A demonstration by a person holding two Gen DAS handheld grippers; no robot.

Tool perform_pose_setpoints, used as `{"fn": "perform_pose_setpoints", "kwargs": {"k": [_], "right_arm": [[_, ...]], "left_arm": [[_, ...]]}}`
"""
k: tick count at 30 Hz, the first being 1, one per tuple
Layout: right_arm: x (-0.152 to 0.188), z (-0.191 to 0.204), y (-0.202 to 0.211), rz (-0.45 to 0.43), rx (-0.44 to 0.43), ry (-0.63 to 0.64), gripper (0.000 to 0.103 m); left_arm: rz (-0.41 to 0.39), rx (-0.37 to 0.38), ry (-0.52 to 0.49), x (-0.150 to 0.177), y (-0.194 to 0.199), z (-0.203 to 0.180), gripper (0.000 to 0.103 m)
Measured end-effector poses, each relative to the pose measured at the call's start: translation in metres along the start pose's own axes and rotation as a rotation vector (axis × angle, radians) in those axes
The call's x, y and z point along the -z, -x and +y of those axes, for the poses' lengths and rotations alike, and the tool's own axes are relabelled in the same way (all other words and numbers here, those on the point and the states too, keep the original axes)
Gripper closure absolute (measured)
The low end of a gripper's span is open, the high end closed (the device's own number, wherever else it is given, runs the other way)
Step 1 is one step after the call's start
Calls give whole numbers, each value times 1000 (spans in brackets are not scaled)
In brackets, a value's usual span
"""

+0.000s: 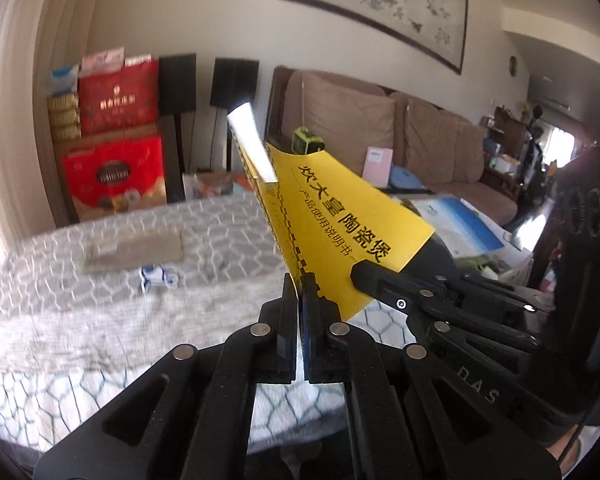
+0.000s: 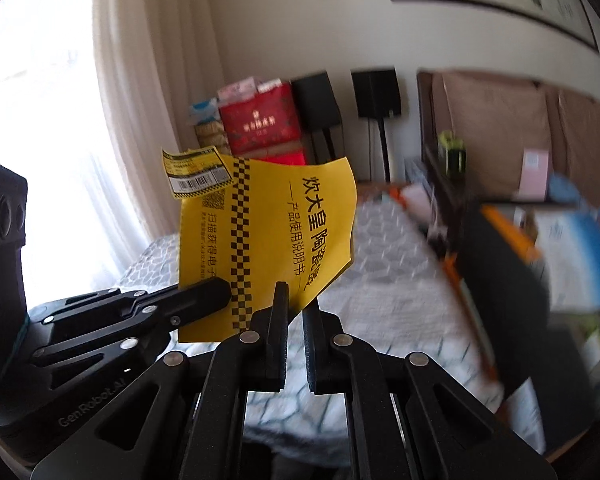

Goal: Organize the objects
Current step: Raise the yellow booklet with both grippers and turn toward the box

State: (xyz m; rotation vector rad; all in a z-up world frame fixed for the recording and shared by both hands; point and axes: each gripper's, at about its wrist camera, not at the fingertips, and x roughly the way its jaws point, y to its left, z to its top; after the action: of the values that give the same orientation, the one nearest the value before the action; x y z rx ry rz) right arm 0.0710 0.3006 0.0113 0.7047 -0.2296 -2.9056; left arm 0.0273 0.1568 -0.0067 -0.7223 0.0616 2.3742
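Yellow leaflet (image 1: 332, 216) is being held up in the air above the desk (image 1: 100, 320), well clear of its patterned cloth, and it is being gripped at two places at once. Largest in the room, the brown sofa (image 1: 380, 120) is being seen at the far right, with the stack of red gift boxes (image 1: 116, 136) at the far left against the wall; what is inside those boxes cannot be told. On the desk a flat beige pad (image 1: 134, 250) is lying to the far left, with a small blue and white wrapper (image 1: 158, 276) just near of it.

The leaflet's near bottom edge is being pinched by the left gripper (image 1: 299, 280), its jaws pressed together on the paper. A second hold is being taken on the right part of the sheet by the right gripper (image 2: 296, 296), also pinching the paper. Judging from this, the sheet is being kept taut between two grips so that it can be folded or straightened before being put away. A barcode tag (image 2: 196, 172) is standing out at its far top corner.
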Motion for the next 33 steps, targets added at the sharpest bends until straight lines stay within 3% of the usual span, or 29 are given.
{"fn": "perform_pose_setpoints", "kwargs": {"k": [11, 17, 33], "right_arm": [[-7, -28, 8, -90, 64, 29, 97], [-11, -57, 8, -80, 59, -10, 97], [-21, -71, 25, -121, 83, 3, 97]], "left_arm": [[-65, -74, -164, -11, -18, -54, 101], [-41, -64, -143, -11, -34, -69, 101], [-69, -67, -158, -23, -36, -91, 100]]}}
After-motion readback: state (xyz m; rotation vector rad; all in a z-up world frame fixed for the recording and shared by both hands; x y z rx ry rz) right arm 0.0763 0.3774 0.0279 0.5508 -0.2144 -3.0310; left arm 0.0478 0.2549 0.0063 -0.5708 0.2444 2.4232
